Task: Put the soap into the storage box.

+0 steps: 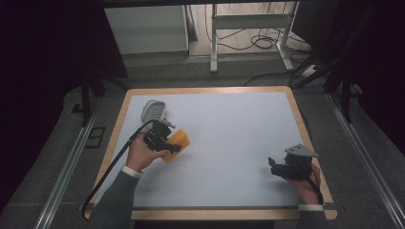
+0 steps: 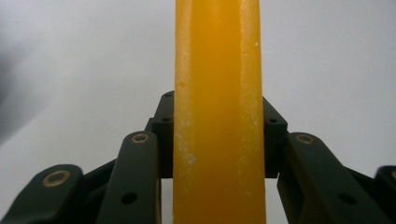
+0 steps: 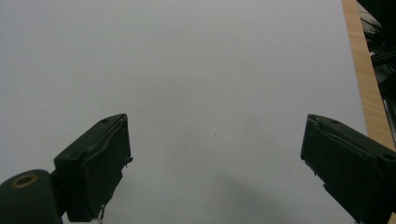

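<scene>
Orange slab [image 2: 217, 112] upright lengthwise between left hand-held gripper [image 2: 217, 135] jaws.

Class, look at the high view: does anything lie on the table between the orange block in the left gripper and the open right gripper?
Nothing visible does. Only bare white table lies between the orange block and the right gripper.

Slab [image 1: 176, 142] in left tongs [image 1: 165, 140], table's [image 1: 229, 138] left; right tongs [image 1: 279, 168] opposite.

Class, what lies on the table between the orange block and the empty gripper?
Nothing: in the high view, bare white table separates the orange block from the right gripper.
</scene>
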Tool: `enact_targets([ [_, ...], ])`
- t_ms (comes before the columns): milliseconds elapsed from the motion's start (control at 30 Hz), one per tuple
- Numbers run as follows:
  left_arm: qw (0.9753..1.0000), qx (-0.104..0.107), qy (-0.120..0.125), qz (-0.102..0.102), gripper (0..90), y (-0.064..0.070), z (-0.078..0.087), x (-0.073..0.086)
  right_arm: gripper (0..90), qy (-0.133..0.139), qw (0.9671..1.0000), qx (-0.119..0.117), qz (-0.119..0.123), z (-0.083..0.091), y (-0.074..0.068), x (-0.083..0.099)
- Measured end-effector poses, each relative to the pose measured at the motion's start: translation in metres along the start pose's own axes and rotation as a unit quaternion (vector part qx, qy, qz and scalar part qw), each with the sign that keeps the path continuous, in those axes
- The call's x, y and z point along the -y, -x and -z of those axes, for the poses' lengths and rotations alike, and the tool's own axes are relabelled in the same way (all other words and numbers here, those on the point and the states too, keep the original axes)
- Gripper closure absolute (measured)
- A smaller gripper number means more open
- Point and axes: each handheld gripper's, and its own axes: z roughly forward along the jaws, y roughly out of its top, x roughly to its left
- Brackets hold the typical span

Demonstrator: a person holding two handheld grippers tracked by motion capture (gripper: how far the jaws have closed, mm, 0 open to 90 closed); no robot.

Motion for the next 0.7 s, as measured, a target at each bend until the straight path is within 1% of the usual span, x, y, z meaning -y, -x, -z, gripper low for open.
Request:
enact_targets([
  [33,1.0,0.0,0.0,0.0,61.1,0.0,0.0,0.0,8.2,0.0,1.0,0.0,0.0,0.0,0.0,0.0],
  [100,0.9999,0.009,0.003,0.004,61.1,-0.003,0.001,-0.001,8.2,0.0,1.0,0.0,0.0,-0.001,0.001,0.0],
  [167,0.9999,0.01,0.003,0.006,61.1,-0.005,0.001,-0.001,8.2,-0.001,1.0,0.001,0.0,-0.001,0.001,0.001],
  [300,0.9999,0.006,0.002,0.011,61.1,-0.011,0.003,-0.002,8.2,0.0,1.0,0.001,-0.001,0.0,0.001,0.001],
  [400,0.9998,0.002,0.009,0.019,61.1,-0.017,0.005,-0.004,8.2,-0.002,1.0,0.003,-0.001,0.0,0.0,0.0],
  [500,0.9996,-0.007,0.01,0.024,61.1,-0.023,0.008,-0.006,8.3,-0.002,1.0,0.002,0.0,0.0,0.0,0.0],
  [600,0.9994,-0.008,0.017,0.031,61.1,-0.029,0.013,-0.008,8.2,-0.003,1.0,0.003,-0.001,-0.001,0.001,0.001],
  [700,0.9993,-0.011,0.016,0.031,61.1,-0.031,0.013,-0.008,8.2,-0.003,1.0,0.004,-0.002,-0.001,0.001,0.001],
])
